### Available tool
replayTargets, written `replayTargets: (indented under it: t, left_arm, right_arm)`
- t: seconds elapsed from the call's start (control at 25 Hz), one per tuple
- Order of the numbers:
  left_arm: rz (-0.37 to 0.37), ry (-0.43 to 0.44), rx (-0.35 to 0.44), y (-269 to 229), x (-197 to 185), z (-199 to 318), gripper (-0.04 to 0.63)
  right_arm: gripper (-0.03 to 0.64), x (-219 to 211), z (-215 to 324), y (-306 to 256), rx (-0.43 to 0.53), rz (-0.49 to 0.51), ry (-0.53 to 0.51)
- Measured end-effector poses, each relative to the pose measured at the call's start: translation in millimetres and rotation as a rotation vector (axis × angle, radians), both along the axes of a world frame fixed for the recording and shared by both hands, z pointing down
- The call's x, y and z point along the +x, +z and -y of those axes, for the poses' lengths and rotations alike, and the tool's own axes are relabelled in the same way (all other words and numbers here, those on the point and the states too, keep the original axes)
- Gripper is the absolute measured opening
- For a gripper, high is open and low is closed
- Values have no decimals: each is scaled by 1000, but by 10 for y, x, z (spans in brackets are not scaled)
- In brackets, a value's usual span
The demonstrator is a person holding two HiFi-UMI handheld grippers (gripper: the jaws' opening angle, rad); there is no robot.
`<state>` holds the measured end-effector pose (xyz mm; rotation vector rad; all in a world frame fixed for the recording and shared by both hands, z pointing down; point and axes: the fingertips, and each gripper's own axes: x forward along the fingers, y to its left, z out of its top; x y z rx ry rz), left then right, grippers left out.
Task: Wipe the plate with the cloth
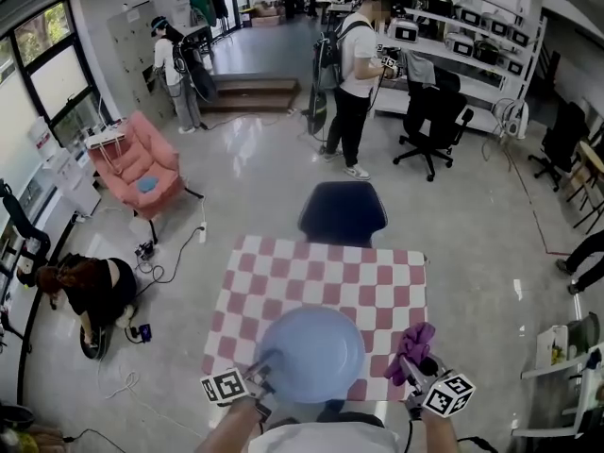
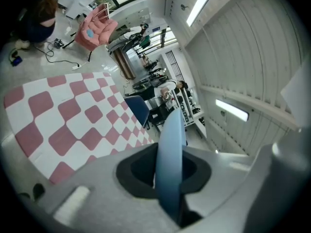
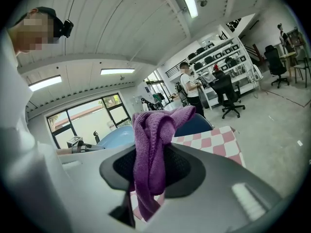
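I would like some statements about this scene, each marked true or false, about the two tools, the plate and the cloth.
1. The left tool is shut on the blue plate. True.
2. The right tool holds a green cloth. False: the cloth is purple.
3. The cloth lies flat on the plate. False: it hangs in the right tool, apart from the plate.
4. The table bears a checked pattern. True.

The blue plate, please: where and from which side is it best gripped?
Grip the blue plate at its thin rim, from the near-left side, where the left hand-held gripper pinches it. It is wide and shallow, so only the edge fits between jaws.
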<state>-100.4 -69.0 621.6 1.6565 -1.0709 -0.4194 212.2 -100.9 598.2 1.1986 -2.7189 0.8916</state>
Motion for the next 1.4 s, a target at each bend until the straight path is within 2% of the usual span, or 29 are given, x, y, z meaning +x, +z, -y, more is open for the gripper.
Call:
replayTargets:
  t: [0.32, 0.64, 0.8, 1.0, 1.2, 1.4]
  left_arm:
    - [17, -46, 3, 25, 220, 330, 37]
    - [44, -38, -16, 90, 265, 521, 37]
    - [43, -23, -12, 37, 201, 625, 37]
    - [93, -11, 4, -42, 122, 784, 37]
    - [114, 17, 22, -88, 130, 925, 37]
    - [167, 36, 40, -142, 118, 1020, 37]
  right_arm:
    - [123, 77, 468, -19, 4, -4, -84]
    - [123, -135, 687, -90, 13, 3, -129]
    - [123, -329, 726, -146, 0, -8, -117]
    - [123, -670, 754, -237, -8, -16, -122]
    - [123, -1067, 825, -146, -61, -74, -151]
    - [123, -1345, 954, -105, -87, -119, -133]
